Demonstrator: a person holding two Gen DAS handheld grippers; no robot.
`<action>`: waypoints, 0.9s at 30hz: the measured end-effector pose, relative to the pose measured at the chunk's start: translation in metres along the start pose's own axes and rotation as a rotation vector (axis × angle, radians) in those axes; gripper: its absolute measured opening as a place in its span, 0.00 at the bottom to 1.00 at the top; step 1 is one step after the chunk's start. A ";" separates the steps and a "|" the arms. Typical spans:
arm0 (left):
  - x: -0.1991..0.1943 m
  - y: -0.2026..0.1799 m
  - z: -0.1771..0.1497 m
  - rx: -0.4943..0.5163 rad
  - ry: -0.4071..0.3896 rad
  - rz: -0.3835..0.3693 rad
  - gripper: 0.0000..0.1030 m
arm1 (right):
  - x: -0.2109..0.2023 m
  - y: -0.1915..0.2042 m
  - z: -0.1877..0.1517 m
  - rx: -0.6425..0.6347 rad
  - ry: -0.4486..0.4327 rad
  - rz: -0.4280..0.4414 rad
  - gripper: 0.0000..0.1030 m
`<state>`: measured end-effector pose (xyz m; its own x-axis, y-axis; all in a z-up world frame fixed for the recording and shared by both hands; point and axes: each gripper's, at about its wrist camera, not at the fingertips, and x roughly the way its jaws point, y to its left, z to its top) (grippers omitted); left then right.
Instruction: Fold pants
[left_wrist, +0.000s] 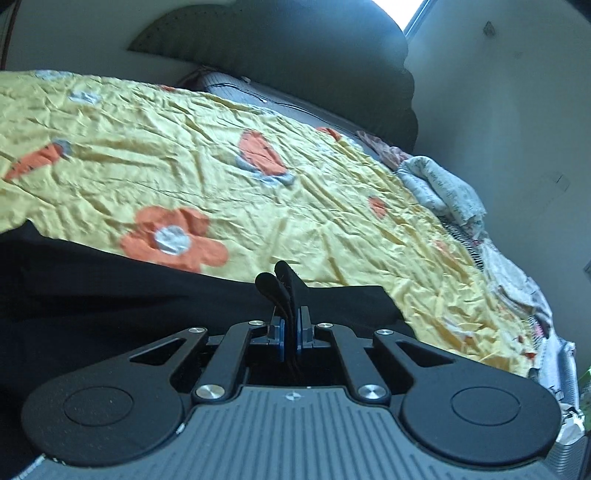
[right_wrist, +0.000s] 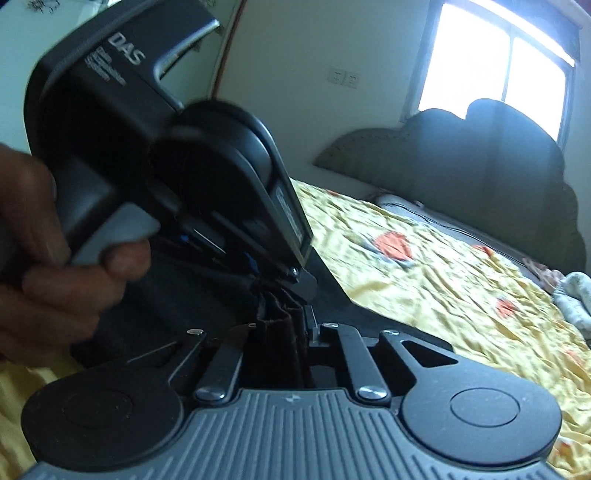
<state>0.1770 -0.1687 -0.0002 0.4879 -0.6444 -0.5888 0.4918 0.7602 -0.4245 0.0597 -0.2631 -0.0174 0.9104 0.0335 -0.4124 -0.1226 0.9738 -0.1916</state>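
Black pants (left_wrist: 110, 295) — on yellow bedsheet (left_wrist: 184, 122)

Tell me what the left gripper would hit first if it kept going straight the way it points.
Probably the yellow flowered bedspread. The left gripper, shut on a fold of the black pants, points slightly downward across the bed, so beyond the pants the bedspread lies in its line. Depth is hard to judge.

Black pants (left_wrist: 110, 295), plain dark fabric, spread over the near edge of the yellow flowered bedsheet (left_wrist: 258, 184). One bunched edge lifted clear of the sheet, folded into upright pleats. Rest lying flat, stretching toward the bed's near left corner.
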 end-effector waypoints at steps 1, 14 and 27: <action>-0.002 0.003 0.001 0.011 -0.002 0.015 0.05 | 0.003 0.000 0.003 0.002 -0.003 0.012 0.08; -0.029 0.036 -0.003 0.120 -0.058 0.181 0.05 | 0.036 0.003 0.018 0.031 -0.008 0.162 0.09; -0.018 0.060 -0.013 0.089 -0.022 0.244 0.05 | 0.054 0.003 0.018 0.024 0.073 0.209 0.13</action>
<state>0.1884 -0.1105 -0.0235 0.6152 -0.4450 -0.6508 0.4184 0.8839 -0.2089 0.1160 -0.2541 -0.0243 0.8351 0.2194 -0.5044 -0.2952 0.9525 -0.0745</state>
